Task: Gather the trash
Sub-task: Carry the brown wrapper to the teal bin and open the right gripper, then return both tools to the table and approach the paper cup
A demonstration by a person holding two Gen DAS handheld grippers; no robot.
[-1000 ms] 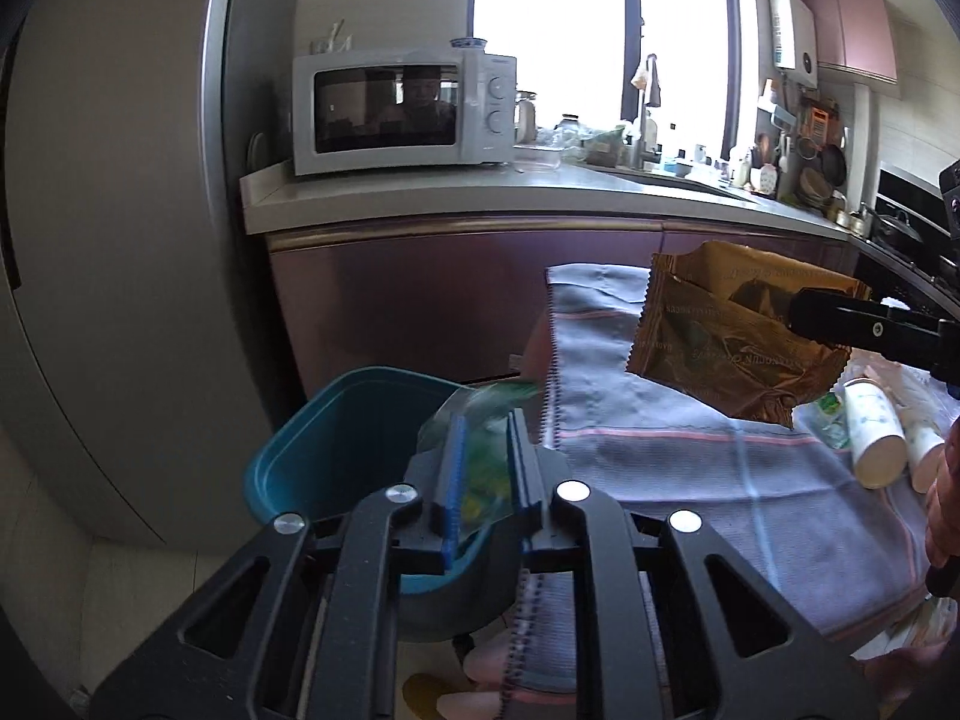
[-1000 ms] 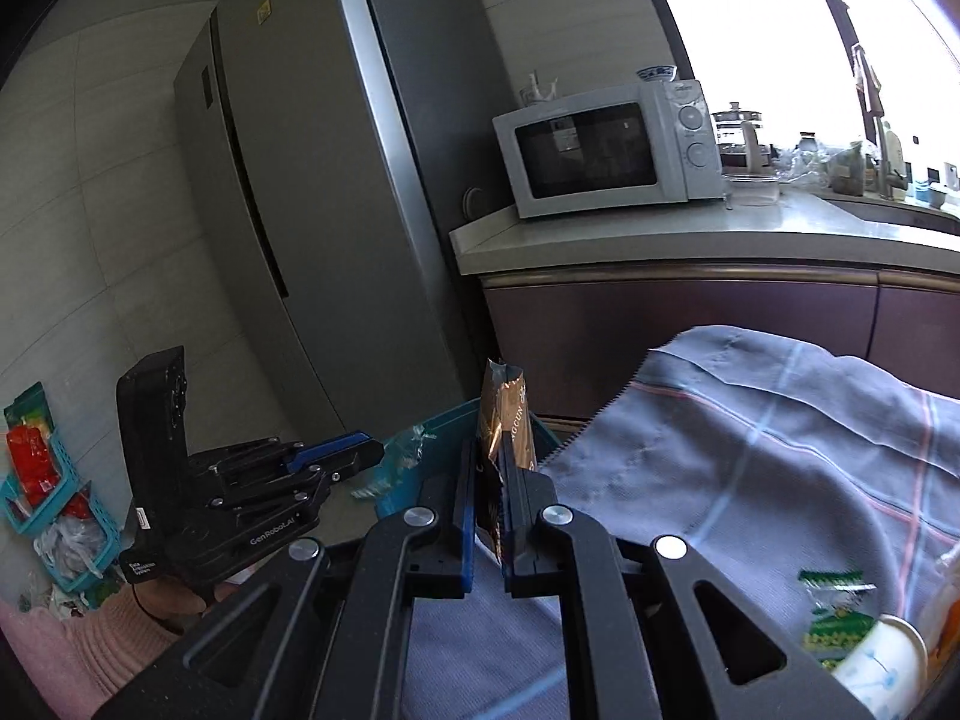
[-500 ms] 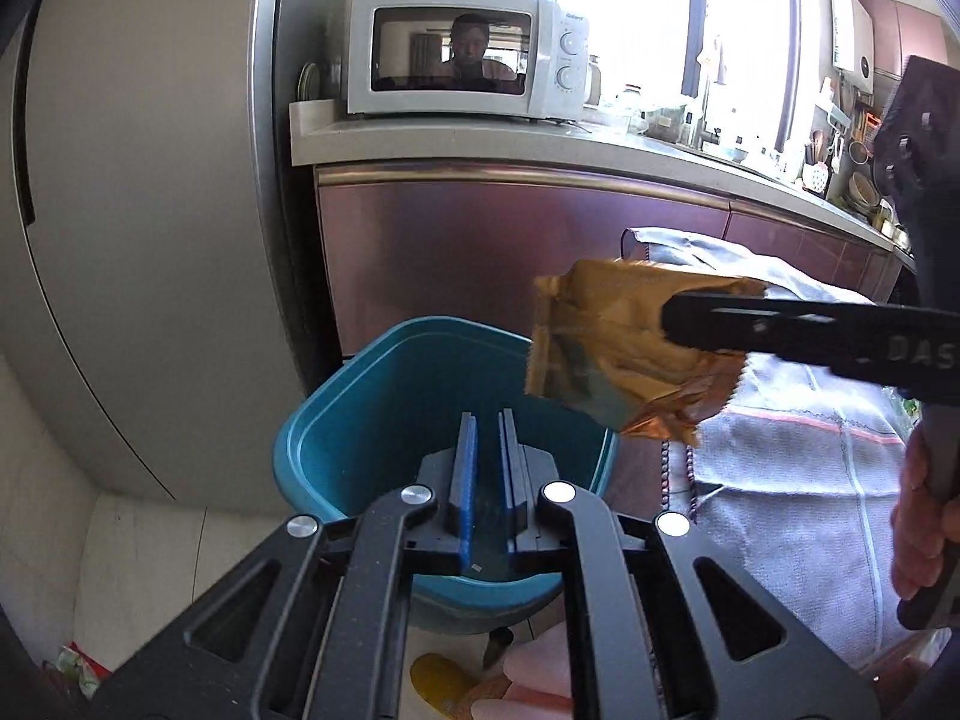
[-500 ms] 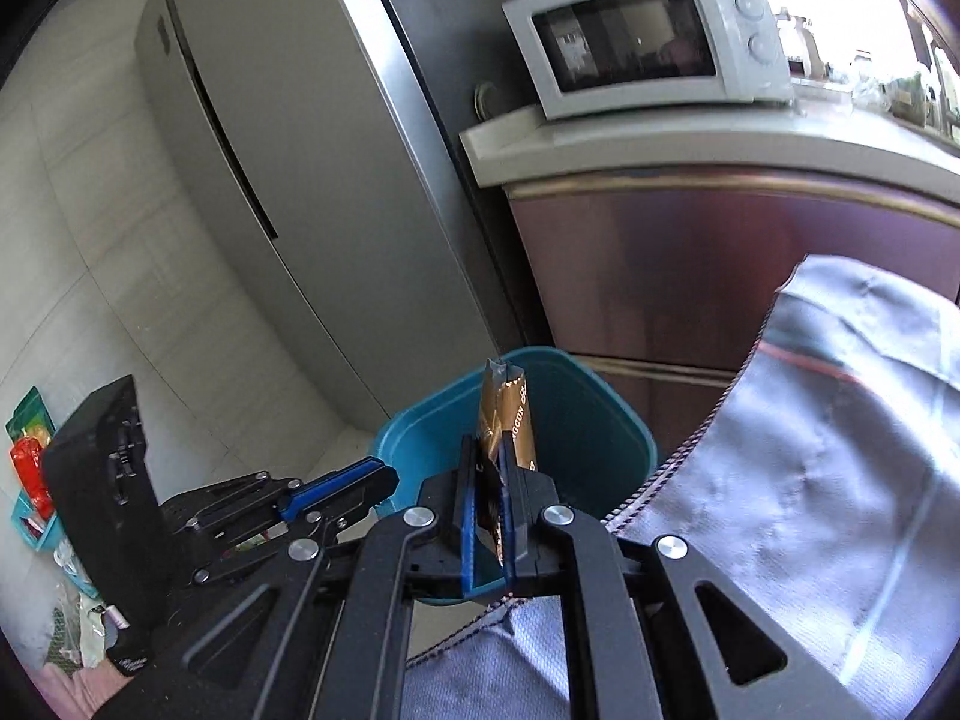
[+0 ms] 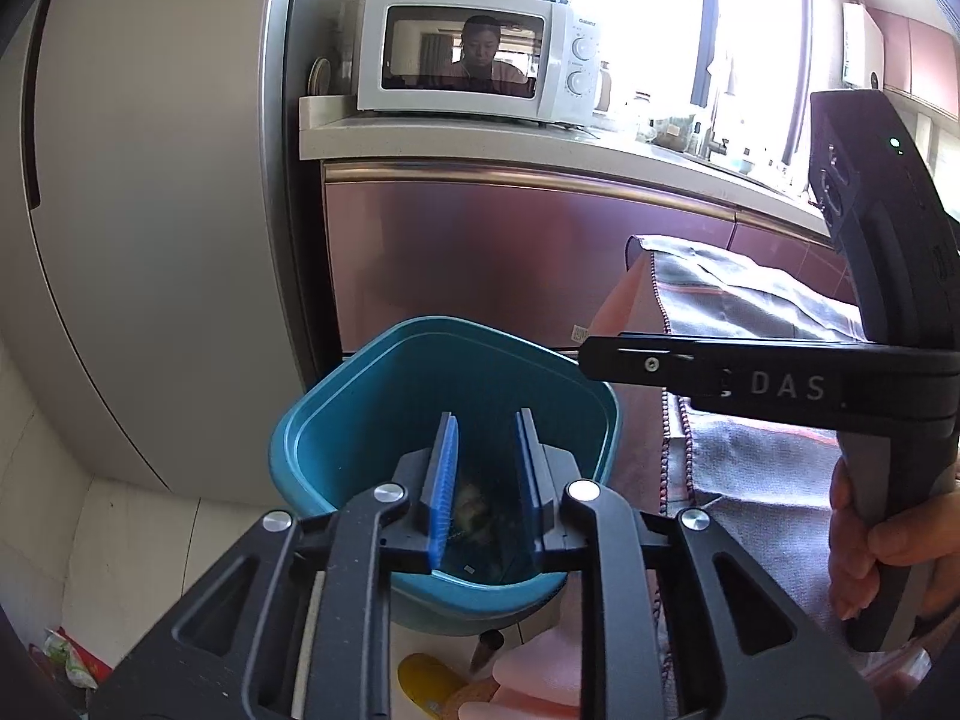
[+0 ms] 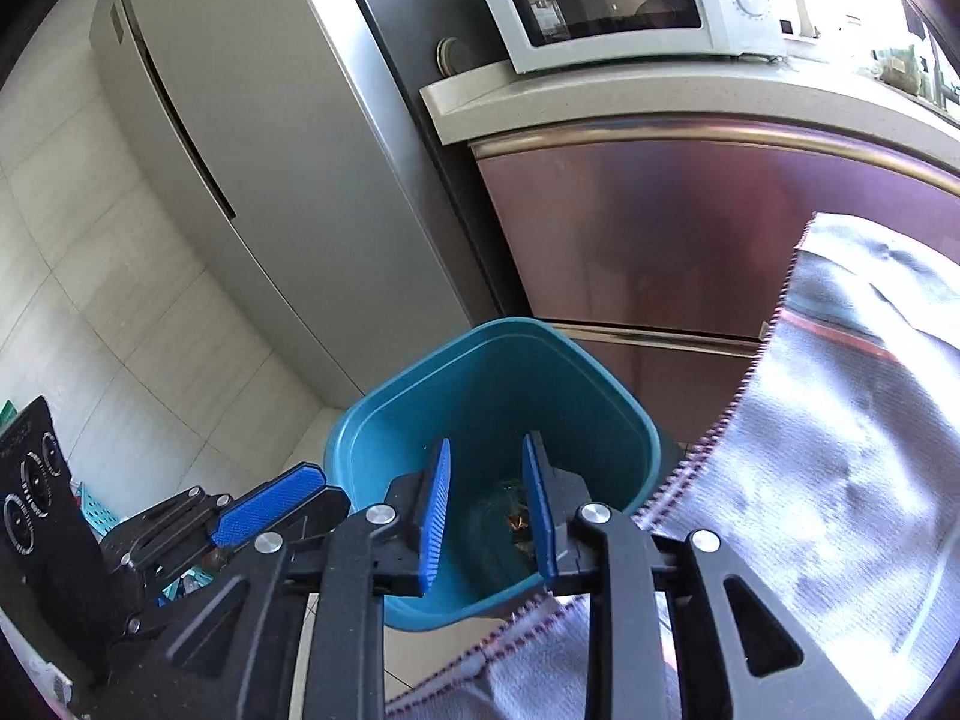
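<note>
A teal trash bin point(image 5: 336, 420) stands on the floor by the table's corner; it also shows in the right wrist view point(image 6: 624, 420). Wrappers lie at its bottom point(image 5: 474, 504), with a brown bit showing in the right wrist view point(image 6: 516, 521). My left gripper point(image 5: 485, 456) is open and empty above the bin. My right gripper point(image 6: 487, 483) is open and empty above the bin too. Its black finger point(image 5: 720, 367) reaches across the left wrist view, and the left gripper's blue pad point(image 6: 270, 504) shows at the lower left of the right wrist view.
A grey striped cloth point(image 6: 840, 480) covers the table at the right. A silver fridge point(image 5: 150, 210) stands at the left, next to a maroon cabinet point(image 5: 510, 252) with a white microwave point(image 5: 480, 54) on top. A yellow slipper point(image 5: 429, 681) lies on the floor.
Both grippers have opened above the bin. The brown wrapper has left my right gripper and the green wrapper has left my left one; both lie in the bin.
</note>
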